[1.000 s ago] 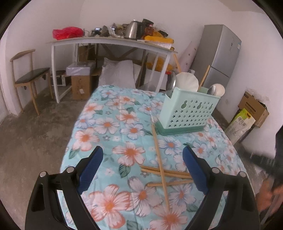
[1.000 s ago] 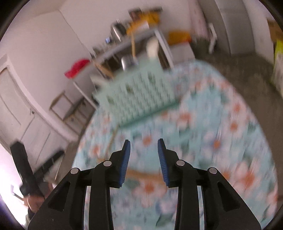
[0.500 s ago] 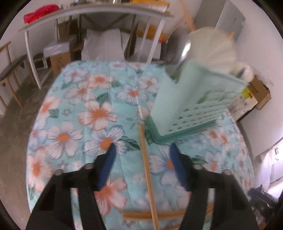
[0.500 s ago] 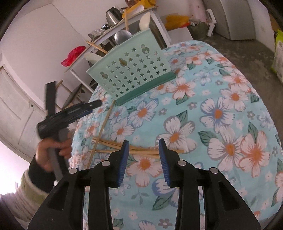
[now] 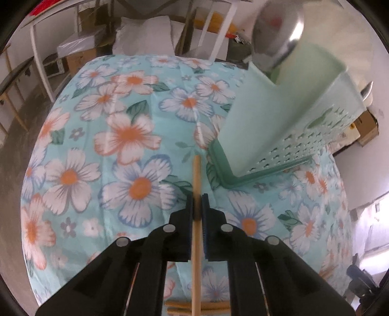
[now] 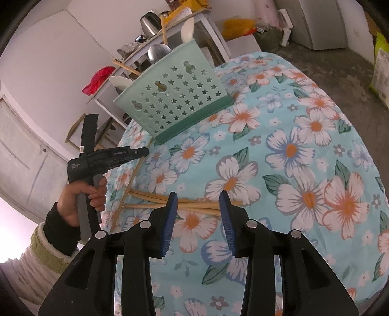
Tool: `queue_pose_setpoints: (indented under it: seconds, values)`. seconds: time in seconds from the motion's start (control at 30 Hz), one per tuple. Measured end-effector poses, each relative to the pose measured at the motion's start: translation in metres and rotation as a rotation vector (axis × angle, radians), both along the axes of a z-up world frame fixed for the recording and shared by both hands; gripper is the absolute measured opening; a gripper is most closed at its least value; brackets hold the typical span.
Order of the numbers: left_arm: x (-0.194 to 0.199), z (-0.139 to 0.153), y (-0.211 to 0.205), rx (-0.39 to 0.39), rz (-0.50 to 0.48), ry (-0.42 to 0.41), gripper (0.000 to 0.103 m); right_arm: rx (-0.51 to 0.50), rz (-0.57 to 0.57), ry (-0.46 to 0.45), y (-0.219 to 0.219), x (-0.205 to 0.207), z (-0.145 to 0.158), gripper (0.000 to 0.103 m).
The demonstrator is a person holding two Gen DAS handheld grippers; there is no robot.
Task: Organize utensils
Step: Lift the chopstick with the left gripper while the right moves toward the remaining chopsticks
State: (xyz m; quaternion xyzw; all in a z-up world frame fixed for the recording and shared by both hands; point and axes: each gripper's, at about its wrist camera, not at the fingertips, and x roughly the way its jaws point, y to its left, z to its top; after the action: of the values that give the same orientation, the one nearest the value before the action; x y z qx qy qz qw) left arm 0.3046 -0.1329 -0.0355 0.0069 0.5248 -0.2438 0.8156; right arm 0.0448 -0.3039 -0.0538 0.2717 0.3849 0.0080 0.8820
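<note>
My left gripper (image 5: pixel 197 197) is shut on a long wooden chopstick (image 5: pixel 196 173) that lies on the floral tablecloth, its far end close to the base of the mint-green utensil holder (image 5: pixel 279 126). In the right wrist view the same gripper (image 6: pixel 143 151), held by a hand (image 6: pixel 80 194), meets that chopstick (image 6: pixel 131 181) beside the holder (image 6: pixel 175 97). My right gripper (image 6: pixel 198 195) hangs open above a loose pile of chopsticks (image 6: pixel 148 196), with nothing between its pads. A metal ladle (image 5: pixel 279 29) and white spoons stand in the holder.
The flowered table (image 6: pixel 304 150) falls away at its rounded edges. Behind it stands a white shelf table (image 6: pixel 194 21) with a kettle (image 6: pixel 149 20) and a red bag (image 6: pixel 97 80). A fridge (image 6: pixel 316 21) is at the far right, and cardboard boxes (image 5: pixel 367 126) sit on the floor.
My left gripper moved forward and down toward the holder, and its jaws went from wide open to shut on the long chopstick. The right gripper stayed about where it was.
</note>
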Motion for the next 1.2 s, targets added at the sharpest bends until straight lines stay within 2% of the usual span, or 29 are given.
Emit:
queue_pose_setpoints:
  seconds: [0.4,0.63,0.93,1.2]
  values:
    - [-0.044,0.036,0.059,-0.164,0.105,0.004,0.006,-0.006,0.014,-0.014,0.007,-0.006,0.007,0.036]
    - [-0.082,0.032,0.109,-0.244,0.253,0.011,0.006,-0.027,0.065,-0.021,0.015,-0.005,0.01,0.036]
    - [-0.112,0.019,0.136,-0.255,0.346,-0.003,0.006,-0.279,0.367,0.03,0.077,0.045,0.005,0.034]
    - [-0.119,0.003,0.142,-0.254,0.368,0.015,0.006,-0.612,0.675,-0.069,0.162,0.056,-0.011,0.023]
